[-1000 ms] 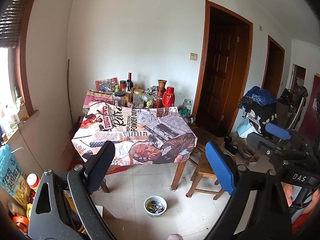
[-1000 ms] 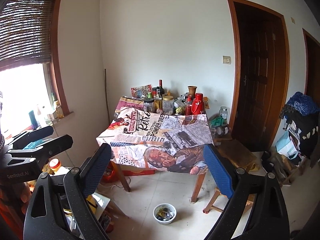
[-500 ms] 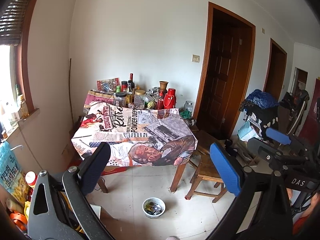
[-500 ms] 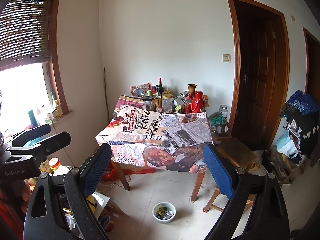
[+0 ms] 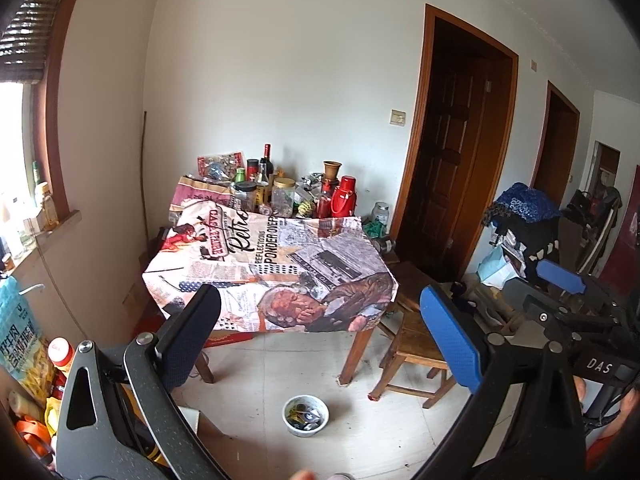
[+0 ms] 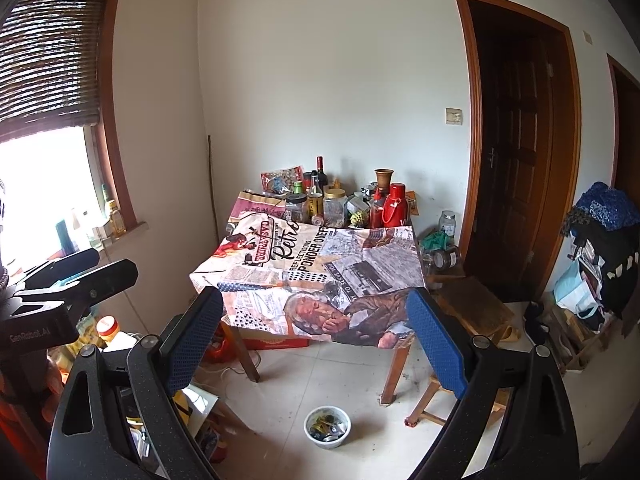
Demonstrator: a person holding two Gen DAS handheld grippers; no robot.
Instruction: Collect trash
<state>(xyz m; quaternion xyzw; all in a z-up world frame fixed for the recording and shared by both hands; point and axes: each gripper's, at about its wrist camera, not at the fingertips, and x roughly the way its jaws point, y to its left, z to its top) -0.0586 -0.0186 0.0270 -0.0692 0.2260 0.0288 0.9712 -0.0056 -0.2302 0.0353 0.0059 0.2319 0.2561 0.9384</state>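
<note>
Both the left tongs [image 5: 320,340] and right tongs [image 6: 316,336] gape wide and empty above the floor's white bowl [image 6: 327,426], facing the table [image 6: 312,276].

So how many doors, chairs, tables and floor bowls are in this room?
Doorways: 3
Wooden chairs: 1
Tables: 1
Bowls on the floor: 1
Total: 6
</note>
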